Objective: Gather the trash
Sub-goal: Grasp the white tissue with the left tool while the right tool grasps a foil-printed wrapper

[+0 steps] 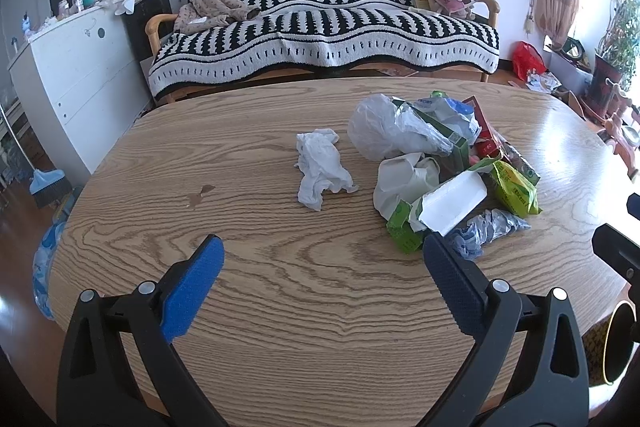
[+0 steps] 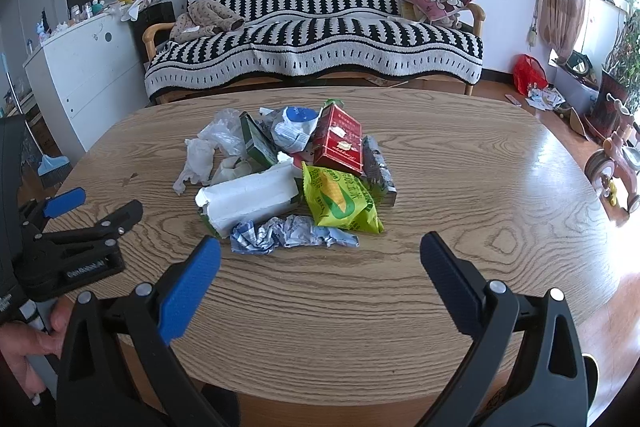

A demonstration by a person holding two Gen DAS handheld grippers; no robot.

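A heap of trash lies on the oval wooden table: a crumpled white tissue apart at the left, a clear plastic bag, a white carton, a yellow-green snack packet, a red box and a crumpled blue-white wrapper. My left gripper hovers open over the table's near side, short of the tissue, holding nothing. My right gripper is open too, just in front of the blue-white wrapper. The left gripper shows in the right wrist view, held by a hand.
A sofa with a black-and-white blanket stands behind the table. A white cabinet and a broom are at the left. A red bag, potted plants and a toy tricycle sit at the right on the floor.
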